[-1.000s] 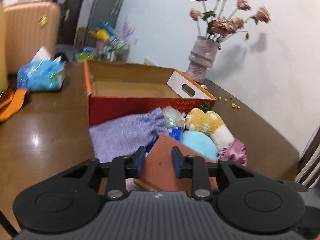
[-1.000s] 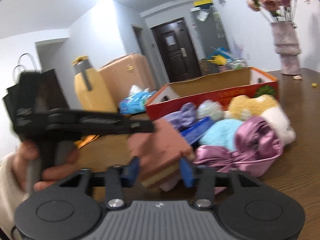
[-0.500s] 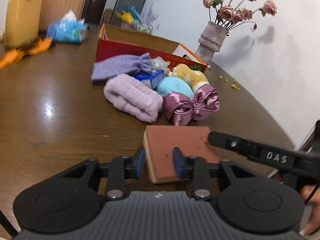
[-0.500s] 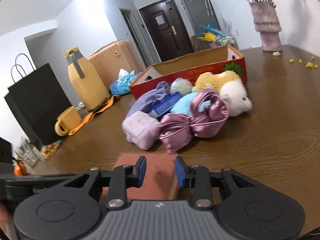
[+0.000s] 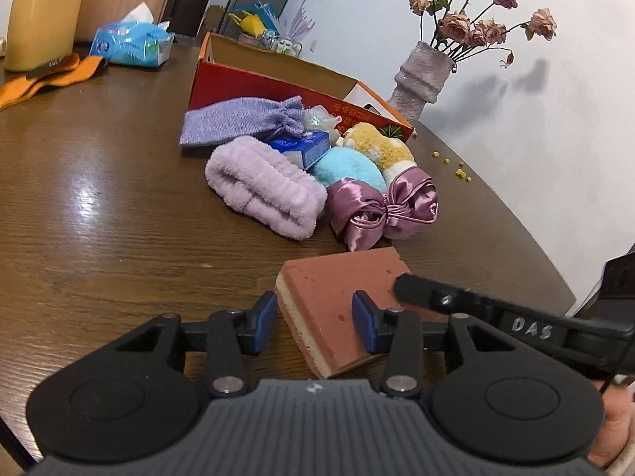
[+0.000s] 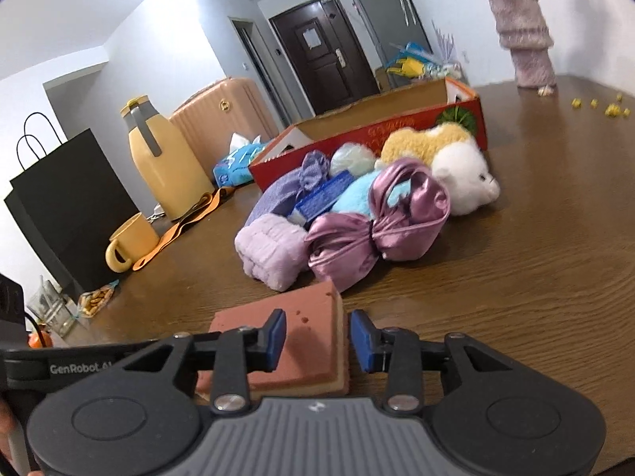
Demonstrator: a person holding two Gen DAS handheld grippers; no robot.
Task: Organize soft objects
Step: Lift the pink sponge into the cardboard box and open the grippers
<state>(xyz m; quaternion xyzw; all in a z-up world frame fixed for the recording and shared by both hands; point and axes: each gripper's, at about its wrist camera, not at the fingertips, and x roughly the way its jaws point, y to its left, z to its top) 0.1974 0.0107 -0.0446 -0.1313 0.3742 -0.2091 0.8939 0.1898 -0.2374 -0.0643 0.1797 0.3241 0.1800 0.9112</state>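
Note:
A reddish-brown sponge (image 5: pixel 345 297) with a tan underside lies flat on the wooden table (image 5: pixel 99 238); it also shows in the right wrist view (image 6: pixel 293 341). My left gripper (image 5: pixel 313 321) is open, its jaws astride the sponge's near corner. My right gripper (image 6: pixel 317 337) is open over the sponge's right edge. Beyond lies a pile of soft things: a lilac fluffy roll (image 5: pixel 262 186), a purple satin bow (image 5: pixel 381 206), a blue plush (image 5: pixel 349 166), a knit purple pouch (image 5: pixel 242 119) and a yellow-white plush (image 6: pixel 448 154).
An open red cardboard box (image 5: pixel 278 87) stands behind the pile. A vase of dried roses (image 5: pixel 424 75) is at the back right. A tissue pack (image 5: pixel 131 43), yellow jug (image 6: pixel 162 158), yellow mug (image 6: pixel 127 242) and black bag (image 6: pixel 67 198) are on the left.
The sponge, held by both grippers half a second ago, now lies on the table. Both grippers have opened.

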